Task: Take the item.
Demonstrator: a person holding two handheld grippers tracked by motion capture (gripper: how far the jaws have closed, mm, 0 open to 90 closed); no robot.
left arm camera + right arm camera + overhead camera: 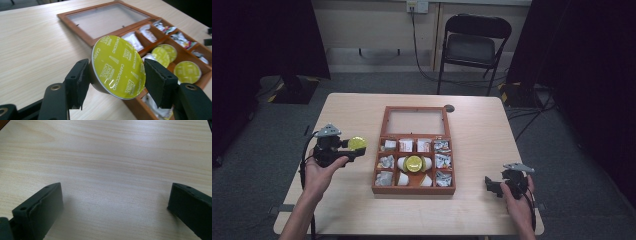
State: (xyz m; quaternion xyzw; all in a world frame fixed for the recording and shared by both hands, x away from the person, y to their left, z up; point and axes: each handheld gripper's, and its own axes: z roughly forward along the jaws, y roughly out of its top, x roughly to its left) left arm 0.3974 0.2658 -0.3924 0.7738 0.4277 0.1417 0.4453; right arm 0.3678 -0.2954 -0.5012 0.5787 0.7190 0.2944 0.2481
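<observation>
My left gripper (353, 150) (116, 75) is shut on a coffee capsule (357, 143) (117, 66) with a yellow-green foil lid, held above the table just left of the wooden box (414, 188) (82, 33). The box lies open, its glass lid flat toward the far side. Its compartments hold sachets, foil packets and more yellow-lidded capsules (413, 163) (187, 72). My right gripper (492, 186) (115, 207) stands open near the table's front right corner, with only bare wood between its jaws.
The light wooden table (482, 135) has free room left and right of the box. A black folding chair (474, 42) stands beyond the far edge. Dark curtains hang at both sides of the room.
</observation>
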